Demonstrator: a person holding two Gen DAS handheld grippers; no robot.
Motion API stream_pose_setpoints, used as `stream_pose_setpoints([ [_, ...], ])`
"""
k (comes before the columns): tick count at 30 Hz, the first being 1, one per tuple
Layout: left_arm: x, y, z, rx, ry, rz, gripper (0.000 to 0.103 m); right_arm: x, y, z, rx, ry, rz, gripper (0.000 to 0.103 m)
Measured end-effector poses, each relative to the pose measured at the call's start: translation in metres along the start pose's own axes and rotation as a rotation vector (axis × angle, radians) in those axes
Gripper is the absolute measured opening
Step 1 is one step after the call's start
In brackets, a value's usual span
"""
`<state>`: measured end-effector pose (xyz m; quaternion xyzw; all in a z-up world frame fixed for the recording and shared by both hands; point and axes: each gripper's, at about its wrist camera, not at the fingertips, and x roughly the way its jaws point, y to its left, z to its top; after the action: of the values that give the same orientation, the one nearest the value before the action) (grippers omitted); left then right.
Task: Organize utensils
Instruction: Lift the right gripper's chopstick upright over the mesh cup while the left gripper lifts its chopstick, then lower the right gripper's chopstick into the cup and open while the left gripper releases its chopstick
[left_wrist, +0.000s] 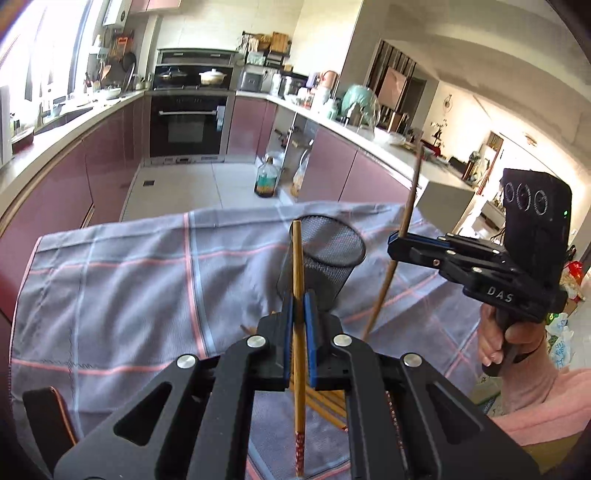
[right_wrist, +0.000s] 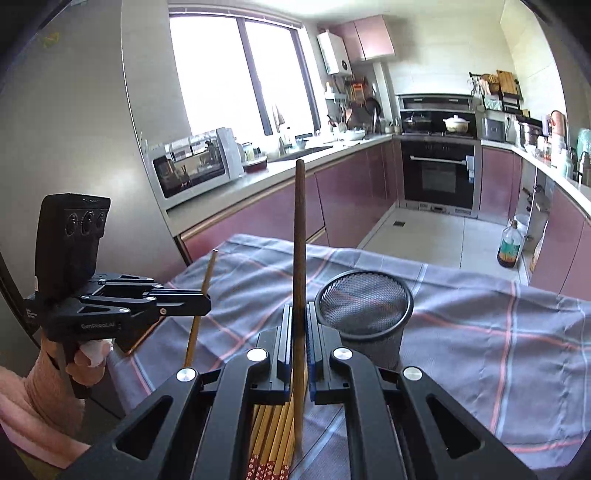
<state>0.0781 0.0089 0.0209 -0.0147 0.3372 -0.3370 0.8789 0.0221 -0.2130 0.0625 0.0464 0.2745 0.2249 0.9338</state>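
Left gripper (left_wrist: 298, 314): clamped on light chopstick (left_wrist: 297, 280), upright. Right gripper (right_wrist: 298, 332): clamped on dark chopstick (right_wrist: 299, 236). Mesh holder (right_wrist: 365, 306): at 2 o'clock, empty. Spare chopsticks (right_wrist: 273, 428): beneath. Risk: long sticks pivoting in the pads, missing the rim, tipping the holder

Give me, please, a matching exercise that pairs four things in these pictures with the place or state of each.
Things:
1. light bamboo chopstick
2. dark brown chopstick
3. black mesh cup
4. bundle of chopsticks

Places or states:
A. stands upright and empty on the checked cloth
B. lies flat on the cloth below the claws
C. gripped in the left claw
D. gripped in the right claw

Pairs: 1-C, 2-D, 3-A, 4-B
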Motion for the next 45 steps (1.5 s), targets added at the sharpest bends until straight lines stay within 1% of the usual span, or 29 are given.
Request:
stream_pose_setpoints([
  [10, -0.03, -0.012, 0.033, -0.008, -0.103, -0.041, 0.007, -0.009, 0.0, 0.03, -0.025, -0.065, -0.025, 0.005],
  [17, -0.054, -0.029, 0.077, 0.011, -0.199, -0.077, 0.007, -0.022, -0.004, 0.057, -0.041, -0.126, -0.061, 0.005],
  [20, -0.063, -0.038, 0.098, 0.029, -0.24, -0.079, 0.007, -0.027, -0.009, 0.069, -0.042, -0.149, -0.077, 0.005],
  [23, -0.065, -0.049, 0.12, 0.042, -0.258, -0.079, 0.007, -0.028, -0.016, 0.078, -0.042, -0.164, -0.096, 0.005],
  [26, -0.06, -0.059, 0.138, 0.055, -0.265, -0.063, 0.007, -0.022, -0.023, 0.082, -0.035, -0.159, -0.11, 0.005],
  [28, -0.054, -0.066, 0.147, 0.057, -0.259, -0.058, 0.007, -0.016, -0.029, 0.083, -0.025, -0.152, -0.112, 0.005],
  [31, -0.041, -0.074, 0.156, 0.069, -0.242, -0.033, 0.007, -0.004, -0.036, 0.079, -0.013, -0.128, -0.113, 0.005],
  [34, -0.017, -0.078, 0.16, 0.082, -0.187, -0.033, 0.007, 0.012, -0.042, 0.073, -0.001, -0.08, -0.105, 0.005],
  [37, 0.004, -0.08, 0.155, 0.09, -0.12, -0.025, 0.007, 0.03, -0.047, 0.063, 0.017, -0.017, -0.09, 0.005],
  [43, 0.061, -0.062, 0.136, 0.088, 0.025, -0.035, 0.007, 0.061, -0.059, 0.047, 0.075, 0.103, -0.06, 0.006],
  [45, 0.077, -0.055, 0.131, 0.082, 0.05, -0.029, 0.007, 0.068, -0.063, 0.045, 0.094, 0.126, -0.054, 0.006],
])
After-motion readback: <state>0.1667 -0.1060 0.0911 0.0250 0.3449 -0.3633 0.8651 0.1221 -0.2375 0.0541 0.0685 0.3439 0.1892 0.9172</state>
